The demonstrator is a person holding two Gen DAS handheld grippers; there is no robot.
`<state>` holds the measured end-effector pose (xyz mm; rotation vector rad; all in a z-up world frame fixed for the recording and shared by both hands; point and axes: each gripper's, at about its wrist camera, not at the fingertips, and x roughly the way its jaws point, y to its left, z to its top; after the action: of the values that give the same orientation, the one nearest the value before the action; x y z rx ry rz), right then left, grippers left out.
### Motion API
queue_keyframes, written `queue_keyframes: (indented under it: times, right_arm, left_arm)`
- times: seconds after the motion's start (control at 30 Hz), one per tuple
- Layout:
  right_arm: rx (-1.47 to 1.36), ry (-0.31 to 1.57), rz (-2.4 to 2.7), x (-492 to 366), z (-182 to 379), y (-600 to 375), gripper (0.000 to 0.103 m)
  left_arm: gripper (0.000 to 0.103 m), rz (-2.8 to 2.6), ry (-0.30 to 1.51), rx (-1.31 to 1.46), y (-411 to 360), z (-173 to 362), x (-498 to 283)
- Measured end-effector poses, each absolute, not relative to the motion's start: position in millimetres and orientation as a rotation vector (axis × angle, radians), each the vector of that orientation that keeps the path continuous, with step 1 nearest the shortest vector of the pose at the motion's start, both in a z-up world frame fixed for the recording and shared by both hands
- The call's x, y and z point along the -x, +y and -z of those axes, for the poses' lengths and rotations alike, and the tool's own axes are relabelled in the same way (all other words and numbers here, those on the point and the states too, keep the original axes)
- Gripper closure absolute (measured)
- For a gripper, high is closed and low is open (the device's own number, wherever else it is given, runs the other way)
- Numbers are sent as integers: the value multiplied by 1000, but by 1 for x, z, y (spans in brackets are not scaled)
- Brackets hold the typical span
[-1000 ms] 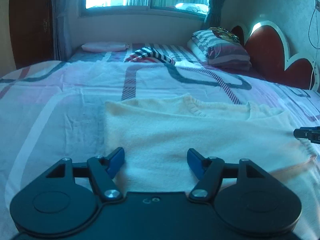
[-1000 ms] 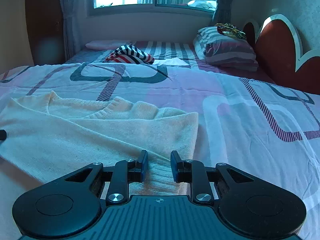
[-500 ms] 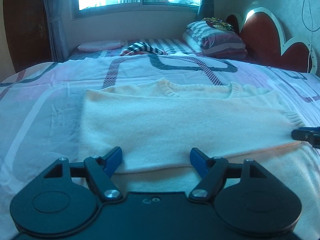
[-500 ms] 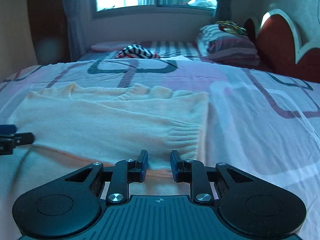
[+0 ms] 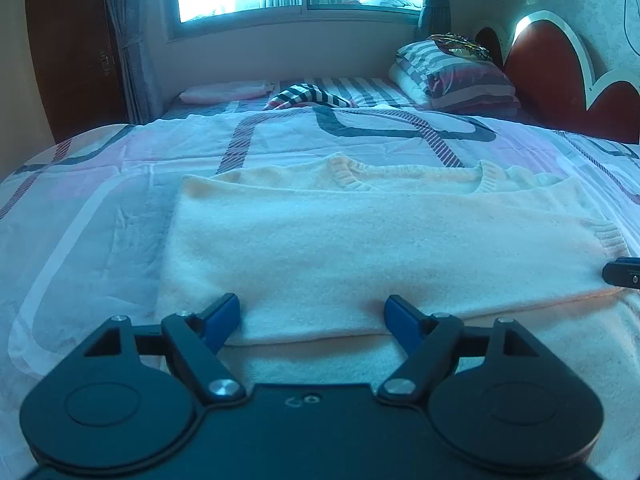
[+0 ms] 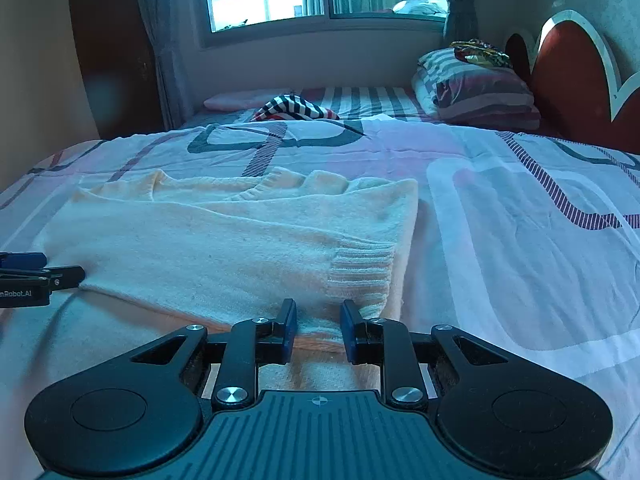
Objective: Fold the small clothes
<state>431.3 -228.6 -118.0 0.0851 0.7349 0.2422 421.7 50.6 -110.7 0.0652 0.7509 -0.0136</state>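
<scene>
A cream knitted sweater [image 5: 360, 248] lies flat on the bed, its sleeve folded across the body with the ribbed cuff [image 6: 360, 276] at the right. It also shows in the right wrist view [image 6: 224, 248]. My left gripper [image 5: 312, 318] is wide open and empty, just in front of the folded edge at the sweater's left part. My right gripper [image 6: 318, 330] is open with a narrow gap, empty, at the folded edge by the cuff. Each gripper shows at the edge of the other's view: right [image 5: 624, 274], left [image 6: 28, 276].
The bed has a pink and white patterned cover [image 6: 520, 240]. A striped garment [image 5: 312, 96] and a pink folded cloth [image 5: 224, 92] lie at the far end. Striped pillows [image 5: 456, 76] rest by the red headboard [image 5: 560, 92]. A window and curtains stand behind.
Both grippers have drawn back towards the near side of the sweater and lowered; the folded sleeve now lies flat across the body. Jaw openings look unchanged.
</scene>
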Motion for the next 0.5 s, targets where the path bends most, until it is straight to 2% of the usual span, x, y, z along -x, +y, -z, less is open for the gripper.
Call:
queue_keyframes:
  times: [0.4, 0.47, 0.5]
  right_arm:
    - [-6, 770, -260, -435, 112, -221, 80]
    - [-68, 797, -268, -431, 102, -229, 79]
    - [-111, 797, -280, -424, 97, -236, 74]
  left_arm:
    - [19, -4, 793, -71, 48, 105, -427]
    - [18, -14, 809, -74, 50, 98, -419]
    - [16, -19, 808, -79, 52, 95, -411]
